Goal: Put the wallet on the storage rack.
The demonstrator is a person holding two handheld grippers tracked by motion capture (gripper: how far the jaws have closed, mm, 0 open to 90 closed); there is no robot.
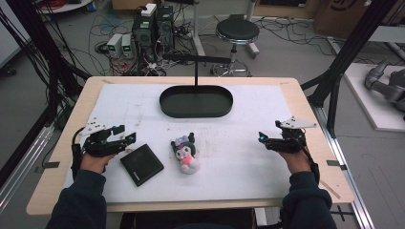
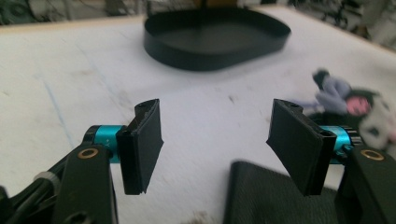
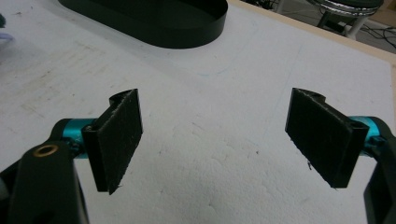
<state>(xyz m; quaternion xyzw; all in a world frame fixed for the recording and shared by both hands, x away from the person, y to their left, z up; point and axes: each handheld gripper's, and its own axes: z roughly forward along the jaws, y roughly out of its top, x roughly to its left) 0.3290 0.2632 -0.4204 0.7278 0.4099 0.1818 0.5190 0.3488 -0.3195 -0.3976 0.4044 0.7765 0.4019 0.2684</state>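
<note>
Three loose items lie on the white mat [image 1: 248,162] that covers the surface [image 1: 305,102]: a plush toy, a black wallet and a black oval tray.

Toy [image 1: 186,152]: lies near the mat's centre, toward the person's side, dark head pointing away from the person, pink body toward the near edge. In the left claw view the toy [image 2: 348,100] appears blurred at the right, beyond the right jaw.

Wallet [image 1: 142,164]: flat, square, turned at an angle, just left of the toy and apart from it. In the left claw view one corner of the wallet [image 2: 266,196] sits below and between the jaws, nearer the right one.

Tray [image 1: 196,101]: at the far middle of the mat, well apart from the toy. A thin black post rises from its far rim and carries a horizontal bar. The tray [image 2: 215,37] lies ahead of the left claw and, in the right claw view, at the upper left [image 3: 149,18].

Left claw [image 1: 125,134]: held at the mat's left side, just beside the wallet's far-left corner, pointing right. Jaws stand wide apart with nothing between them [image 2: 215,144].

Right claw [image 1: 261,138]: held at the mat's right side, well apart from the toy, pointing left. Jaws stand wide apart over bare mat, holding nothing [image 3: 215,140].
</note>
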